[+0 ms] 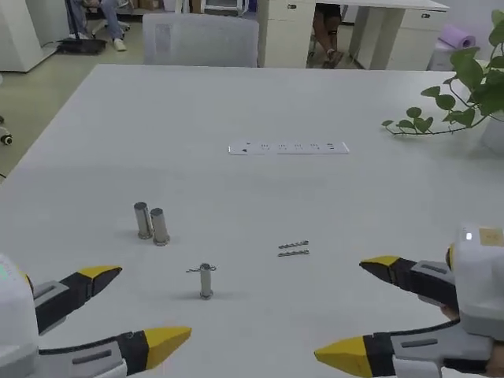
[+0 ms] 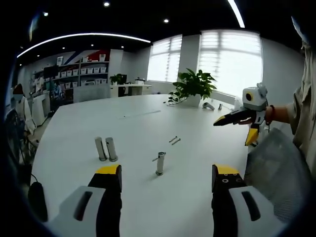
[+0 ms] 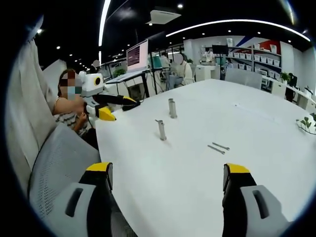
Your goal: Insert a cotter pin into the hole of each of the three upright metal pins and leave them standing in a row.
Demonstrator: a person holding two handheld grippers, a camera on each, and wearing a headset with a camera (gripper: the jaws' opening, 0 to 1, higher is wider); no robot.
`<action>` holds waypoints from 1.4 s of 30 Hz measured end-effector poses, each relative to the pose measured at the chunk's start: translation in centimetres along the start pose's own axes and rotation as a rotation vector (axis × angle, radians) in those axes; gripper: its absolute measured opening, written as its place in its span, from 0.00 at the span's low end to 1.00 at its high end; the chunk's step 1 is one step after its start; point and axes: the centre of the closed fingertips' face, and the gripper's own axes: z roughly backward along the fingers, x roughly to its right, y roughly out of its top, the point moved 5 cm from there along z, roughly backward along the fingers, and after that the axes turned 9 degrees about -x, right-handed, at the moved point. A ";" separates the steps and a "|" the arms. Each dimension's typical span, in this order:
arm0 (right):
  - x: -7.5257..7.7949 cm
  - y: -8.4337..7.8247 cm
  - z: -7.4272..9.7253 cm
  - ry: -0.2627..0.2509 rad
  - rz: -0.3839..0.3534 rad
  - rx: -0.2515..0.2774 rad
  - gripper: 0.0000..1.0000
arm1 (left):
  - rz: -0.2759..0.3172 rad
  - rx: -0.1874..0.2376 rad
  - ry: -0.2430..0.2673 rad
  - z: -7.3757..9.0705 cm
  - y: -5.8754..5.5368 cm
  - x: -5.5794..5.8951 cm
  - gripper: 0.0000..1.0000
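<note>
Three upright metal pins stand on the white table. Two bare pins (image 1: 151, 224) stand close together at the left; they also appear in the left gripper view (image 2: 106, 148). A third pin (image 1: 205, 280) stands apart nearer me with a cotter pin through its top (image 2: 159, 163) (image 3: 161, 129). Two loose cotter pins (image 1: 293, 249) lie side by side to its right (image 3: 217, 147). My left gripper (image 1: 146, 305) is open at the bottom left, holding nothing. My right gripper (image 1: 356, 309) is open at the bottom right, also with nothing in it.
A white power strip (image 1: 288, 147) lies across the middle of the table. A potted plant (image 1: 465, 94) reaches in at the far right edge. A grey chair (image 1: 200, 39) stands behind the table's far side.
</note>
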 end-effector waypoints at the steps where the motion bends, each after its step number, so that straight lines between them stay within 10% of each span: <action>1: 0.0 -0.1 0.0 0.000 -0.004 0.002 0.95 | 0.005 0.003 0.009 -0.1 0.2 -0.3 0.73; 19: 0.0 -0.1 0.3 -0.023 -0.037 0.025 0.99 | 0.045 0.038 0.120 -2.3 3.3 -5.3 0.54; 42: 1.1 0.1 -0.2 -0.039 -0.068 0.033 0.97 | 0.052 -0.006 0.225 -6.9 2.9 -9.6 0.34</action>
